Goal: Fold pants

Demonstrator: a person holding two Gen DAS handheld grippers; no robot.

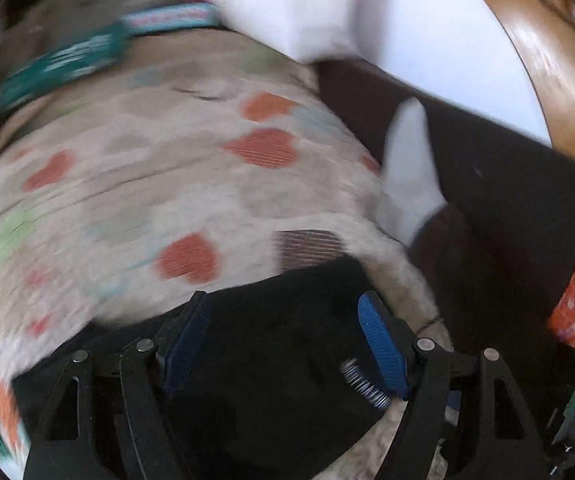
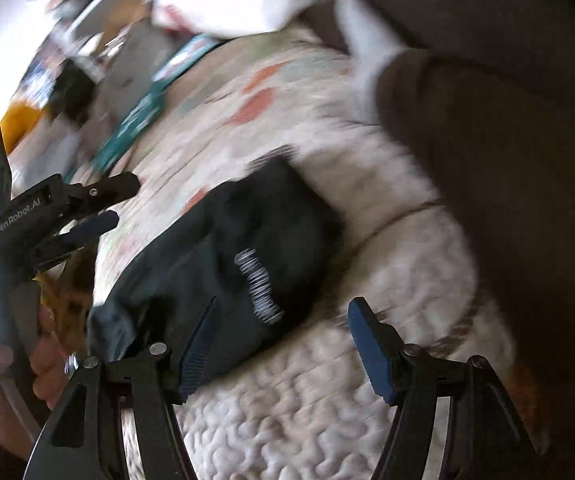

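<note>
Quilted cream bedding with orange heart patches [image 1: 191,184] covers the bed and takes up most of both views, and its soft, padded top is the first hazard: a pinch made too deep would probably gather the cover along with the garment. Dark brown upholstery or a headboard [image 2: 499,168] borders the bedding on one side, with white pillows or linen [image 1: 287,4] at the far end and a teal patterned band [image 1: 67,60] across the cover. On the cream cover lie the black pants [image 2: 247,236], bunched into a loose, partly doubled heap with white lettering showing on the cloth; in the left wrist view they sit directly under and between the fingers. Because the fabric is dark and crumpled, its edges and layers are hard to tell apart, so a grasp could catch only one layer or the wrong hem and leave the fold crooked. Both views are smeared with motion blur, which suggests fast travel, and a fast approach could drag the heap out of shape or push it towards the brown edge. The left hand-held gripper [image 1: 287,344] has its blue pads spread wide over the pants and grips nothing. The right hand-held gripper [image 2: 283,344] is likewise wide apart and empty, its left pad over the near edge of the pants, its right over bare quilt. The two tools are near each other, so they might collide.
</note>
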